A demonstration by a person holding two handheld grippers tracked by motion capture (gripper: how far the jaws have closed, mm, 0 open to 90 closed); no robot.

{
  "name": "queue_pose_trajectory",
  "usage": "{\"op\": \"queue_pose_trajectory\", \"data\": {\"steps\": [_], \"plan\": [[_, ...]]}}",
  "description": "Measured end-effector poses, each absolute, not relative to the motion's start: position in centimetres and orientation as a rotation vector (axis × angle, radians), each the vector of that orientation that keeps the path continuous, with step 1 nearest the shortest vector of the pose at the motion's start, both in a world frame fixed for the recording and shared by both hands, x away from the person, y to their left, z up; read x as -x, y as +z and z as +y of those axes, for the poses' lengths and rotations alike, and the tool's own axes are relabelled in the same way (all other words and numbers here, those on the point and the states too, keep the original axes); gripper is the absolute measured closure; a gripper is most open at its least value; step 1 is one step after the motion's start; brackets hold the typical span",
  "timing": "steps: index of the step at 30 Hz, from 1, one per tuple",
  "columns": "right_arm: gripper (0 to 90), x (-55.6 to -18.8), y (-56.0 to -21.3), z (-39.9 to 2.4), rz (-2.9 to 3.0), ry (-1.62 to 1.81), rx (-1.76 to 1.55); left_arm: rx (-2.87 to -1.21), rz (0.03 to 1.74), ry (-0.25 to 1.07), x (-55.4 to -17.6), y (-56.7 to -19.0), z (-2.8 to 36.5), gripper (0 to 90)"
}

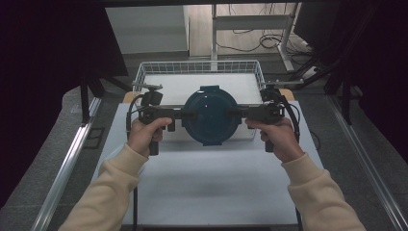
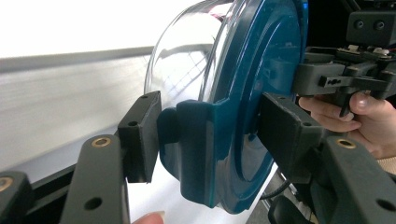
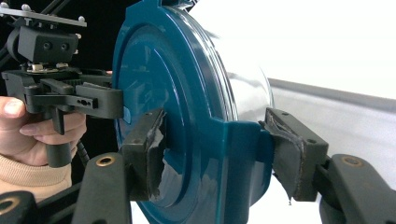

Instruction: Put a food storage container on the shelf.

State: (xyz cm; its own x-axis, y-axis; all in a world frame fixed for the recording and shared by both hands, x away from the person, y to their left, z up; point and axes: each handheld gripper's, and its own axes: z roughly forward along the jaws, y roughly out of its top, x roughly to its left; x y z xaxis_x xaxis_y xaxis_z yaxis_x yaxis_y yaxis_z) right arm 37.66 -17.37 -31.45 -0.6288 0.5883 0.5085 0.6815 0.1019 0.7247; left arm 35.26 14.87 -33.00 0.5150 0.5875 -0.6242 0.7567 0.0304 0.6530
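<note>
A round glass container with a teal lid point(image 1: 210, 115) is held above the table point(image 1: 207, 183), just in front of the wire basket point(image 1: 144, 72) at its far edge. Each side clasp is pinched by the left gripper point(image 1: 186, 115) and right gripper point(image 1: 236, 113). Equal, level grips should be kept; both forearms are extended forward, grippers horizontal, facing inward.
</note>
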Motion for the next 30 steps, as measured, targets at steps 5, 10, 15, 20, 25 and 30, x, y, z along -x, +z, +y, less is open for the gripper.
{"op": "queue_pose_trajectory", "data": {"steps": [5, 10, 15, 20, 25, 30], "plan": [[40.1, -38.3, -30.6, -17.2, -2.271, -1.573, 1.301, -1.648, 1.154, -0.180, -35.8, -32.3, 15.0, 41.0], [40.2, -38.8, -30.1, -17.1, -2.275, -1.580, 1.296, -1.640, 1.156, -0.188, -36.4, -31.9, 15.2, 41.0], [40.3, -39.6, -29.7, -17.0, -2.266, -1.584, 1.295, -1.640, 1.161, -0.186, -37.2, -31.4, 15.3, 41.0], [40.7, -40.4, -29.3, -16.8, -2.263, -1.588, 1.301, -1.637, 1.161, -0.189, -38.2, -30.9, 15.5, 40.8], [40.9, -41.3, -28.7, -16.5, -2.274, -1.576, 1.291, -1.625, 1.161, -0.192, -38.9, -30.7, 15.9, 40.9], [41.0, -42.5, -28.0, -16.1, -2.286, -1.555, 1.284, -1.607, 1.171, -0.200, -39.8, -30.3, 16.3, 40.9]]}}
